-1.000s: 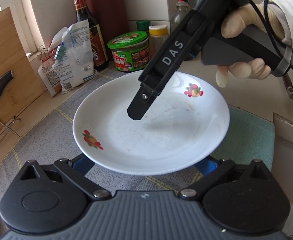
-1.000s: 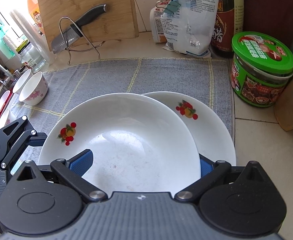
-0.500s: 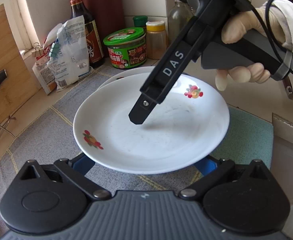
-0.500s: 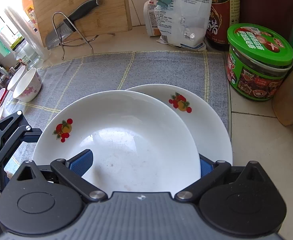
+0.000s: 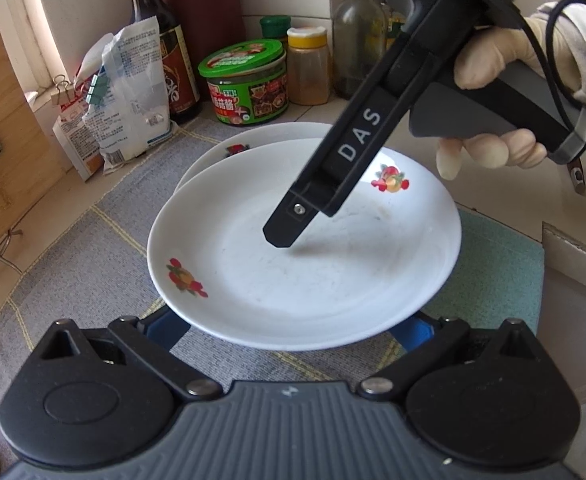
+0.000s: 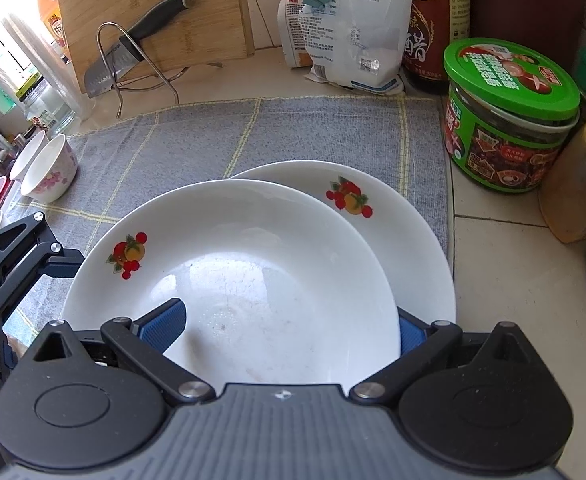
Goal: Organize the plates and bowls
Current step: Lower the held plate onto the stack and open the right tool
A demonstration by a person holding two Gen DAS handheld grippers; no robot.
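White top plate (image 6: 253, 280) sits partly over second plate (image 6: 409, 248), near green-lid jar (image 6: 509, 120).
My right gripper (image 6: 281, 320) clamped on top plate.
My left gripper (image 5: 293, 320): fingers wide apart, plate rim between them, grip unclear.
2 plates nearly stacked.
Flower bowl (image 6: 49, 168) far from jar, not sorted yet.

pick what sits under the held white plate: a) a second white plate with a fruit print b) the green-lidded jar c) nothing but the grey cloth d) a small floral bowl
A: in the right wrist view the upper plate partly covers a second plate with a fruit print, which lies on the grey cloth; the floral bowl and green-lidded jar stand off to the sides.
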